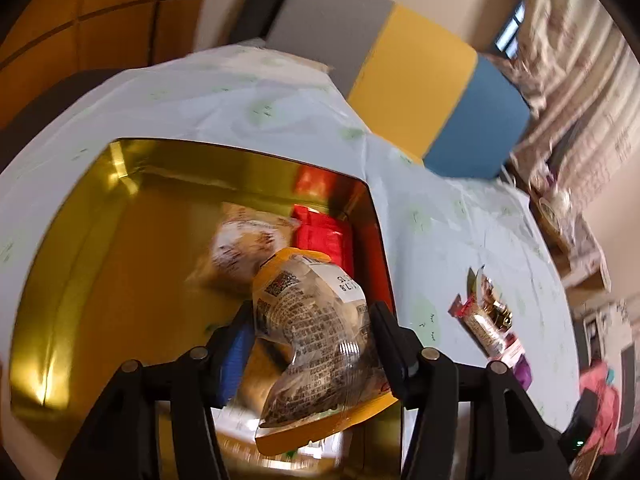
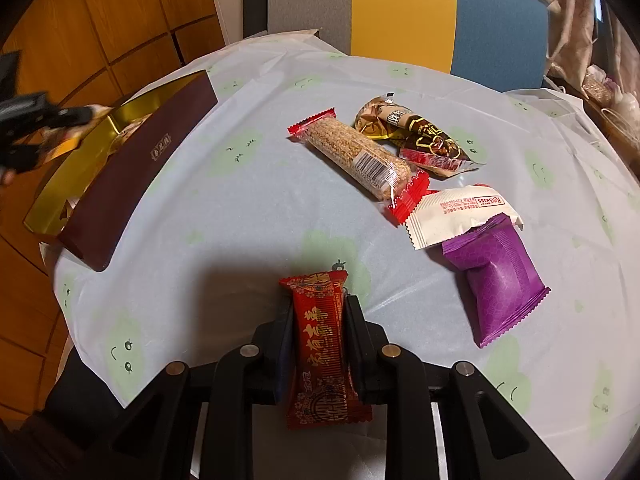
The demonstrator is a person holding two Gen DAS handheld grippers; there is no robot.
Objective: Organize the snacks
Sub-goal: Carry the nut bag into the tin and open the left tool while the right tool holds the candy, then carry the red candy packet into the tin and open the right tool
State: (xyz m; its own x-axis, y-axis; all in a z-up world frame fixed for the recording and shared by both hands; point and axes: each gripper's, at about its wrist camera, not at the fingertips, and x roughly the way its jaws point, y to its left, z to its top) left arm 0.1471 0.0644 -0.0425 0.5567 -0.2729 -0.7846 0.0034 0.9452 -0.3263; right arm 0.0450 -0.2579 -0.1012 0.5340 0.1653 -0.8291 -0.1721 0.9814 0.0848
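My left gripper (image 1: 312, 312) hangs over the open gold-lined box (image 1: 120, 240), shut on a clear, orange-edged printed snack bag (image 1: 312, 340) whose sides touch both fingers. A red packet (image 1: 324, 236) and a pale wrapped snack (image 1: 248, 244) lie inside the box. My right gripper (image 2: 318, 304) is shut on a red packet with gold print (image 2: 320, 340), held above the tablecloth (image 2: 240, 208). In the right wrist view the box (image 2: 132, 168) stands at the left edge with the left gripper (image 2: 36, 120) blurred above it.
Loose on the cloth lie a sesame bar (image 2: 356, 156), brown-gold packets (image 2: 416, 132), a white packet (image 2: 460, 208) and a purple packet (image 2: 496, 280). A grey, yellow and blue chair back (image 2: 404, 12) stands behind the table. Wooden cabinets (image 2: 120, 20) are to the left.
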